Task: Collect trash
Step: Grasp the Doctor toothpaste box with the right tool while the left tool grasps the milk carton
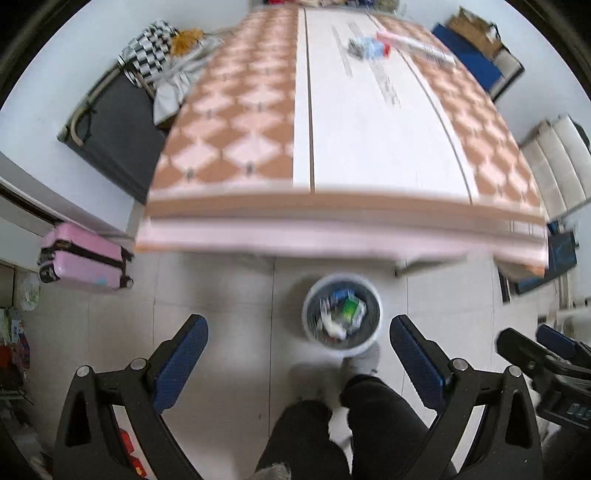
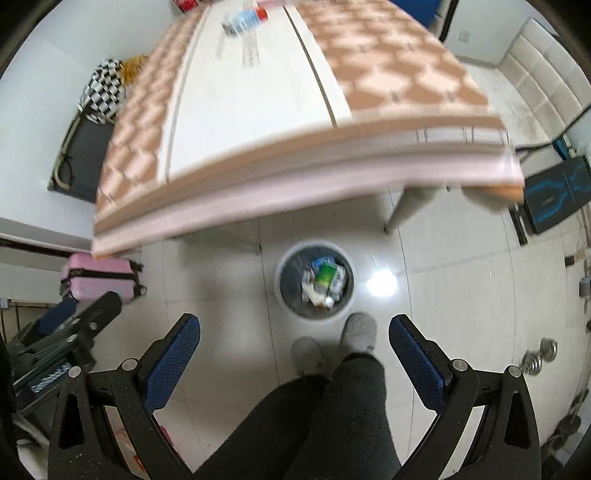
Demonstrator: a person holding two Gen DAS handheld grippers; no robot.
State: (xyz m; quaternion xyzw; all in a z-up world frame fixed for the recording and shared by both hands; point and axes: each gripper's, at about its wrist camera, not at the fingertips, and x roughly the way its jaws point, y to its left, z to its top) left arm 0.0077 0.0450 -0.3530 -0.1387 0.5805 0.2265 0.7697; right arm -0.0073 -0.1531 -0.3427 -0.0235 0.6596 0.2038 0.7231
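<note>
A white trash bin stands on the floor below the table's near edge, holding several crumpled wrappers and a green packet; it also shows in the right wrist view. Both grippers hang high above the floor over it. My left gripper is open and empty. My right gripper is open and empty. A small pile of trash with a blue and red packet lies far off on the table; it also shows in the right wrist view. The views are motion-blurred.
The person's legs and grey slippers stand just before the bin. A pink suitcase sits on the floor at left. A dark cot with clothes is beside the table. Dumbbell weights lie at right.
</note>
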